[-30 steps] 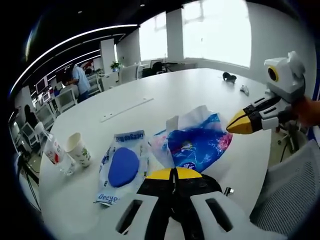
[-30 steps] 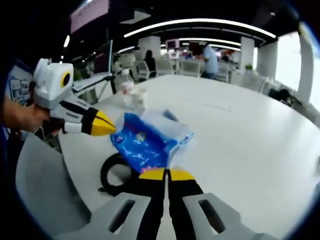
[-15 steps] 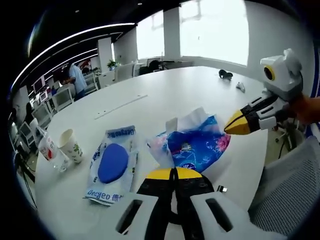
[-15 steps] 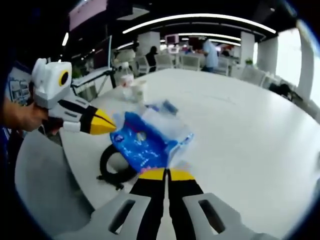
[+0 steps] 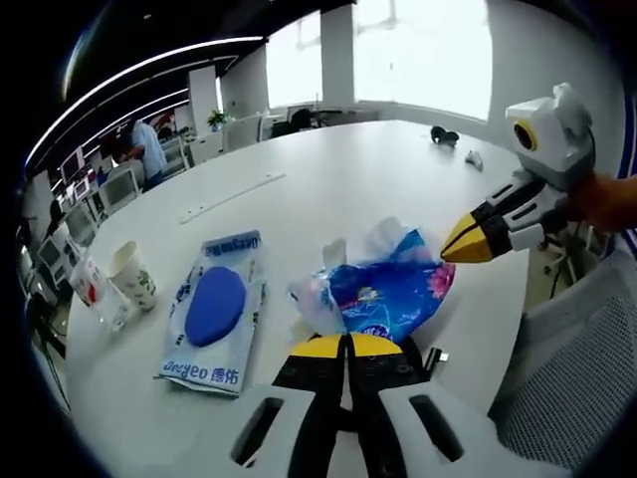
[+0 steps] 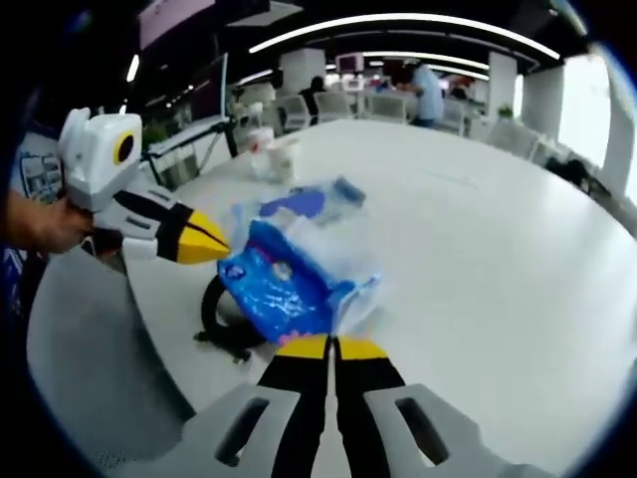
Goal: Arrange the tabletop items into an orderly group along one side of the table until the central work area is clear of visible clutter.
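Observation:
A crumpled blue and white plastic pack point(image 5: 386, 289) lies on the white table point(image 5: 338, 179) just beyond my left gripper point(image 5: 346, 344), whose yellow-tipped jaws are shut with nothing between them. From the right comes my right gripper point(image 5: 464, 241), shut, its tip close above the pack's right corner. In the right gripper view the same pack point(image 6: 287, 274) sits ahead of the right gripper point(image 6: 330, 345), and the left gripper point(image 6: 207, 239) points at its left edge. A flat blue and white packet point(image 5: 214, 314) lies left of the pack. A black cable coil point(image 6: 227, 321) rests under the pack's near side.
A paper cup point(image 5: 131, 277) and a clear bottle point(image 5: 90, 289) stand at the table's left edge. A thin white strip point(image 5: 229, 197) lies mid-table, with small dark items point(image 5: 444, 134) far off. A mesh chair point(image 5: 567, 368) stands at the right. People are by the desks behind.
Both cameras have shifted a little, and the blue pack looks nearer in the right gripper view. Both grippers stay shut beside the pack.

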`<state>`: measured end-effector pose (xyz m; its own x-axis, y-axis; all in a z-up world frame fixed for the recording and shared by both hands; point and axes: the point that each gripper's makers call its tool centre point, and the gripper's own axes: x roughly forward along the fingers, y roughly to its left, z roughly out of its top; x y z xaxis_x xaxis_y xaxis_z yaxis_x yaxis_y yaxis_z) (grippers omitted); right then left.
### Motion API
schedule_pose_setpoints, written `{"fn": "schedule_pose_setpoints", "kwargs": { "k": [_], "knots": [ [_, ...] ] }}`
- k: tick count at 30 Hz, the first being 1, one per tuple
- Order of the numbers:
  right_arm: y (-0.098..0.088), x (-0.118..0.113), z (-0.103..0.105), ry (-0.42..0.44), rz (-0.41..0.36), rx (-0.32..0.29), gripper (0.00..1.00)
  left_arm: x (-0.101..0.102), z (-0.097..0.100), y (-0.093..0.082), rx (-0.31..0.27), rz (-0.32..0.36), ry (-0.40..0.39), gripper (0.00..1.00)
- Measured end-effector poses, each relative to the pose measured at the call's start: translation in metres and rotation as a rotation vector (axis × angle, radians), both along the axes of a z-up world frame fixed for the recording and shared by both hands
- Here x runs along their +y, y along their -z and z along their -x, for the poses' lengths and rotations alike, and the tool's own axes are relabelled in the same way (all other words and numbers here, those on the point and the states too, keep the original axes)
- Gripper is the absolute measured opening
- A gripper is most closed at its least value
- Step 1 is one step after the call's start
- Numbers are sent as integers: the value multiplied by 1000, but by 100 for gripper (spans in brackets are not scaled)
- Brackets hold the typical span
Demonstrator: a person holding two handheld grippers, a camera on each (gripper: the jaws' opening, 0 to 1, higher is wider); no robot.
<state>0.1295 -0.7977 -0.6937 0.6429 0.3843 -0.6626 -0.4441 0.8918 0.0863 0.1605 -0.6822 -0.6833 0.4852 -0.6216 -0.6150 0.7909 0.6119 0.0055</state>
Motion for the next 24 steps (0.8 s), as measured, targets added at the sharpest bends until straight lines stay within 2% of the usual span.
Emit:
{"fn": "schedule_pose_setpoints", "kwargs": {
  "k": [9,18,24],
  "knots": [
    [11,-3,6,1,21,38,0,-1,5,8,20,-3,22,0],
    [21,-7,9,-25,87,44,0,1,10,21,28,-33,59,0],
    [19,-8,6,-9,58,24,3,1,13,23,25,-56,97,2]
  ]
}}
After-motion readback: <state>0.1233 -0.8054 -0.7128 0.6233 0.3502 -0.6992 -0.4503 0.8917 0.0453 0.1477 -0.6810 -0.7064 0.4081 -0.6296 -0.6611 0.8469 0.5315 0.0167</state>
